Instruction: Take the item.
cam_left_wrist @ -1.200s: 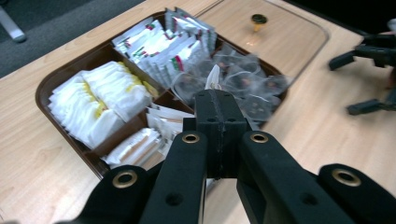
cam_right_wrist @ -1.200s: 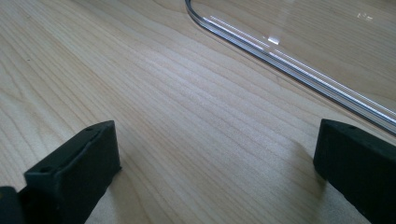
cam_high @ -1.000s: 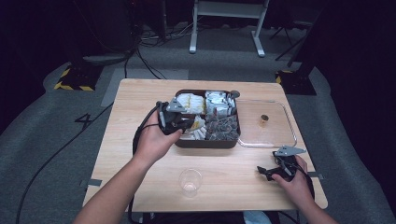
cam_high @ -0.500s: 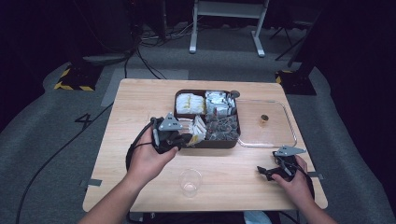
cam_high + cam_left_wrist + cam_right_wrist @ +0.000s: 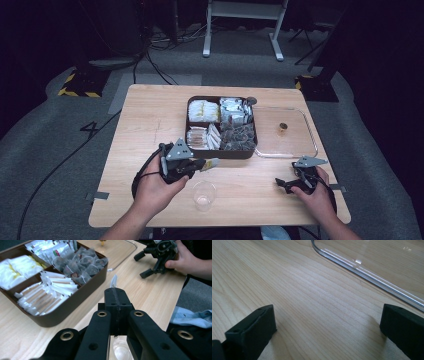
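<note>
My left gripper (image 5: 201,164) is shut on a thin white stick packet (image 5: 212,162), held just above the table in front of the brown tray (image 5: 220,154). In the left gripper view the packet (image 5: 114,281) pokes out past the closed jaws (image 5: 117,293), and a clear cup (image 5: 122,350) stands below them. The cup (image 5: 204,195) sits near the table's front edge, slightly right of my left hand. The tray (image 5: 75,305) holds stick packets, tea bags and sachets in separate compartments. My right gripper (image 5: 283,183) rests on the table at the front right, open with nothing between its jaws (image 5: 327,322).
A clear plastic lid (image 5: 296,144) lies flat to the right of the tray with a small brown knob (image 5: 283,126) on it. Its rim (image 5: 367,273) runs just ahead of my right gripper. Cables and a stand's legs lie on the floor beyond the table.
My left gripper has pulled back from the tray toward the front edge with the stick packet in it, ending near the cup. The right gripper has stayed put.
</note>
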Tool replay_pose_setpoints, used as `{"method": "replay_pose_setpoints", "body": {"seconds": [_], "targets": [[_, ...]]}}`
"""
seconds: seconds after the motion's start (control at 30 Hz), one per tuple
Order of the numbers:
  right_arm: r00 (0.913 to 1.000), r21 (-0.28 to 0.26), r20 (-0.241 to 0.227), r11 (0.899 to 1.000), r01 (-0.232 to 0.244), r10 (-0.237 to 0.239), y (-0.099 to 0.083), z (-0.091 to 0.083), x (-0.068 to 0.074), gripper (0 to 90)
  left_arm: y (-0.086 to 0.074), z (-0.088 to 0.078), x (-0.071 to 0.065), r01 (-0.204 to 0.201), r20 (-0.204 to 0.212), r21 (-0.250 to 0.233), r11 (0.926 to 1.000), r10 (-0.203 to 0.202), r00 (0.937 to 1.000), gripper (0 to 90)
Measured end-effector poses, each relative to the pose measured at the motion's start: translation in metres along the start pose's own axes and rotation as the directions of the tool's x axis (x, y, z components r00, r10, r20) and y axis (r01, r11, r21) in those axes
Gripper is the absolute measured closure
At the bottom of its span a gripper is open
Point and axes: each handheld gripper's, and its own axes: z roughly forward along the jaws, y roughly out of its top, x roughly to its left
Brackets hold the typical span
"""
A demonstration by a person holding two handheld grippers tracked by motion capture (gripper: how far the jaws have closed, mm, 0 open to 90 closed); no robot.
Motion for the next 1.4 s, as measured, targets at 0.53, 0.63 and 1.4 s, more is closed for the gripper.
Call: {"method": "replay_pose_setpoints", "body": {"seconds": [0.53,0.63,1.4], "targets": [[1.0,0.0,0.0,1.0,0.0,0.0,0.0,0.0,0.0,0.3,-0.022,-0.003,-0.018,-0.01,0.03,-0.035,0.9993,0.011,0.9995,90.0],[1.0,0.0,0.0,1.0,0.0,0.0,0.0,0.0,0.0,0.3,-0.024,-0.005,-0.022,-0.013,0.037,-0.043,0.999,0.014,0.9992,90.0],[1.0,0.001,0.007,1.0,-0.003,0.003,0.001,0.001,0.0,0.1,-0.04,0.005,-0.024,-0.009,0.05,0.003,1.0,0.009,0.9987,90.0]]}}
